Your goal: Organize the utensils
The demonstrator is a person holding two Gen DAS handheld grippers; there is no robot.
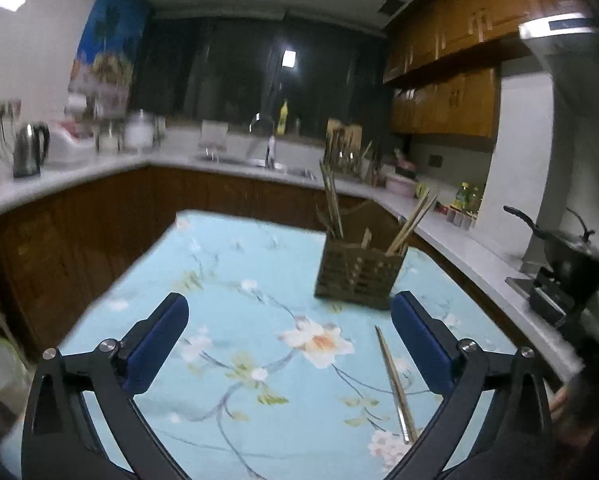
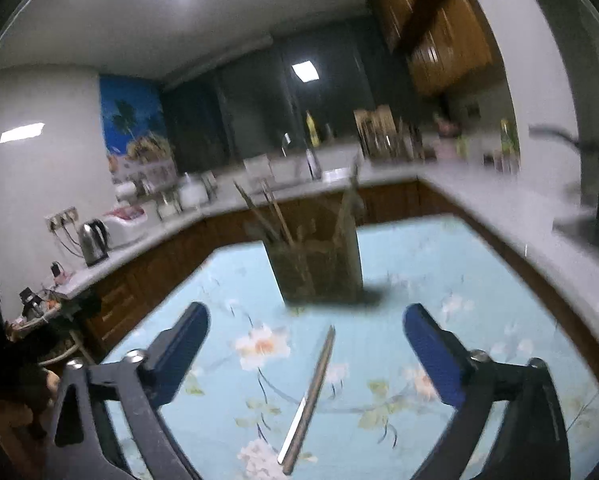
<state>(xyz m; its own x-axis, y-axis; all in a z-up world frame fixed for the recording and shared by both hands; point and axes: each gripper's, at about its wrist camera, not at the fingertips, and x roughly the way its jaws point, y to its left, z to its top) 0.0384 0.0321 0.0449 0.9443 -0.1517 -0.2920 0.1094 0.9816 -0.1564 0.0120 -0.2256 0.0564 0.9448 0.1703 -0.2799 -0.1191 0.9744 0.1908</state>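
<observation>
The desk point(image 1: 235, 264), covered by a light blue floral cloth, fills the lower half of both views. A dark kitchen worktop point(image 1: 99, 168) with a kettle point(image 1: 29, 150) is seen along the upper left of the left wrist view.

The woven utensil holder point(image 1: 357, 276) stands upright on the desk, right of centre in the left wrist view and at centre in the right wrist view point(image 2: 319, 272). Chopsticks point(image 1: 333, 204) are held upright and tilted inside it.

The left tongs point(image 1: 289, 340) are spread wide with nothing between the blue pads. The right tongs point(image 2: 305, 350) are likewise spread wide and grip nothing.

A single metal utensil point(image 2: 307, 400), blurred, lies flat on the cloth at lower centre of the right wrist view, between the fingers but apart from both. In the left wrist view it point(image 1: 395, 384) lies at lower right, near the right-hand finger.
</observation>
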